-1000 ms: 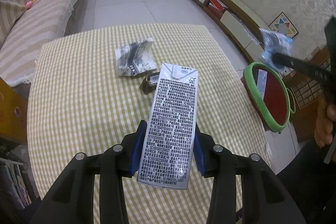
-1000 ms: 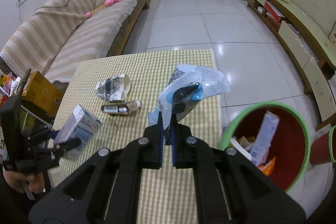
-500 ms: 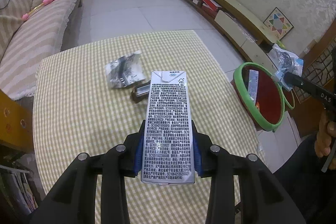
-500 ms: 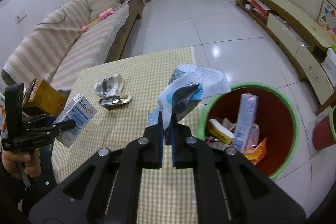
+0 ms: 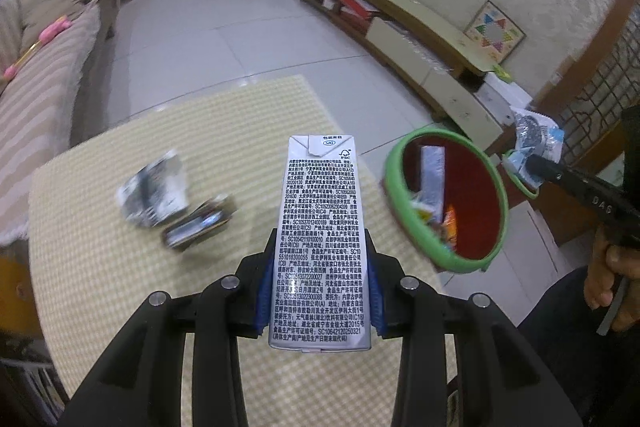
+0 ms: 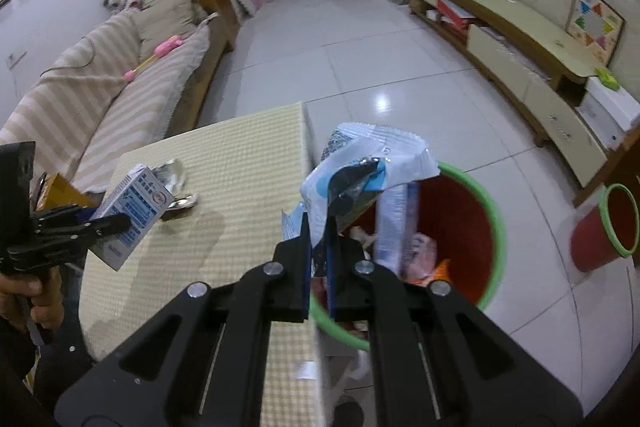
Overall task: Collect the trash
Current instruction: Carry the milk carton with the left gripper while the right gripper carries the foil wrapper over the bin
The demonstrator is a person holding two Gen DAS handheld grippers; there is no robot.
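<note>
The left gripper is closed on a silver milk carton, which is clamped by its narrow sides between the blue pads and held above the checked tabletop; the printed face of the carton is turned toward the camera. The jaws are seen to have been closing slightly, with the carton between them. In the right wrist view the same carton is seen tilted, in the air over the near left part of the tabletop.

The right gripper is fully closed on a white and blue plastic wrapper, which is pinched by its lower part and held over the near rim of the green-rimmed red bin. The bin stands on the floor just beside the tabletop edge and already holds a carton and other packaging.

Two items are left lying on the tabletop: a crumpled black-and-white wrapper and, just beside it, a small dark flat package. Both are blurred. A smaller red bin is seen on the floor, apart from the first.
</note>
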